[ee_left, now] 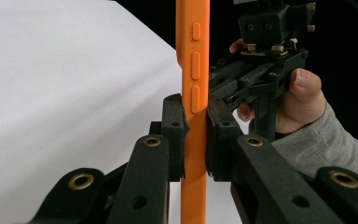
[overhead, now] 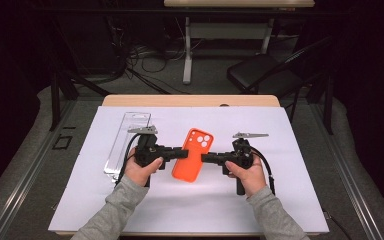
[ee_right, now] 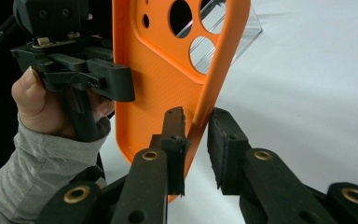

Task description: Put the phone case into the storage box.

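The orange plastic phone case (overhead: 190, 155) is being held up off the white surface (overhead: 80, 200), between the two grippers near the middle of it. It is empty, with round camera cut-outs in one corner of its back and three raised side buttons along one edge. In the high view its camera end is pointing away from the person, tilted slightly right. One long edge is being pinched between black jaws.

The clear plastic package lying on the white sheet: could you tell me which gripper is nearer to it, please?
Left. The left gripper reaches from right beside the clear plastic package and clamps the orange phone case; the right gripper sits beyond the case, its jaws astride the opposite edge.
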Demonstrator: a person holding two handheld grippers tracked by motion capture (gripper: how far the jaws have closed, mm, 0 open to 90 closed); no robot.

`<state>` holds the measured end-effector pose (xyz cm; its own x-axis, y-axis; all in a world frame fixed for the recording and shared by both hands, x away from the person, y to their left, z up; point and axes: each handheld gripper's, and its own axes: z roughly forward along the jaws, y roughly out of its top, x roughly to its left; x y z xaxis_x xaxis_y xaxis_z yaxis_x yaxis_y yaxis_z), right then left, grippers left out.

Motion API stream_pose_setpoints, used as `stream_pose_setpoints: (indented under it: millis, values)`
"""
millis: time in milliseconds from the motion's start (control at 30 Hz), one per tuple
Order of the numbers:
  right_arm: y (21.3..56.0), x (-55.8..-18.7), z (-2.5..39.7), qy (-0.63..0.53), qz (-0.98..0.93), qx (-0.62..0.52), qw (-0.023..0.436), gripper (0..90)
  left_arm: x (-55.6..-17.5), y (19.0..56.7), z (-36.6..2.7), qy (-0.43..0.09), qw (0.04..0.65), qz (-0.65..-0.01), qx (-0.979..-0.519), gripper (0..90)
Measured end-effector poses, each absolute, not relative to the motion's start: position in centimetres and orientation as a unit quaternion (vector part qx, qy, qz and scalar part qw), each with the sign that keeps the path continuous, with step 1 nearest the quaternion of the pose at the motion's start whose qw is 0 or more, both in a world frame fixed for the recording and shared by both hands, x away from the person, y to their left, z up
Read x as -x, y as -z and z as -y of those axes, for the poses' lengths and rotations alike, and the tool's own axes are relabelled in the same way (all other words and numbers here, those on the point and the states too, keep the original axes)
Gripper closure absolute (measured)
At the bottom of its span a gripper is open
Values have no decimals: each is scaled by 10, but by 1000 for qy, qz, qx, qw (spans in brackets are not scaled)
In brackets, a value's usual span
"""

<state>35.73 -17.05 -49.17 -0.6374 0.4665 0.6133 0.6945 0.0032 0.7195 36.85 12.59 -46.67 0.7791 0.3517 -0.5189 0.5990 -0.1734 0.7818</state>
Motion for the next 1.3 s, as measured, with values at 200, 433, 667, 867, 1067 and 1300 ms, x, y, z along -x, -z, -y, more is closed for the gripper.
stream_pose_setpoints:
  millis: [200, 433, 667, 867, 1067, 1300]
  values:
    - [492, -357, 170, 570, 700, 418, 106, 774, -368, 467, -125, 111, 560, -313, -759, 803]
    - [494, -357, 169, 570, 696, 422, 111, 774, -368, 467, -125, 111, 560, -312, -759, 803]
    - [495, -358, 169, 568, 697, 422, 115, 788, -368, 467, -125, 111, 559, -313, -759, 802]
    - [496, -358, 169, 571, 693, 425, 119, 796, -369, 467, -125, 111, 558, -314, -760, 803]
    - [497, -358, 170, 572, 690, 426, 125, 803, -369, 468, -125, 110, 557, -314, -761, 802]
    - [499, -359, 171, 574, 684, 429, 134, 809, -369, 468, -125, 110, 557, -315, -761, 802]
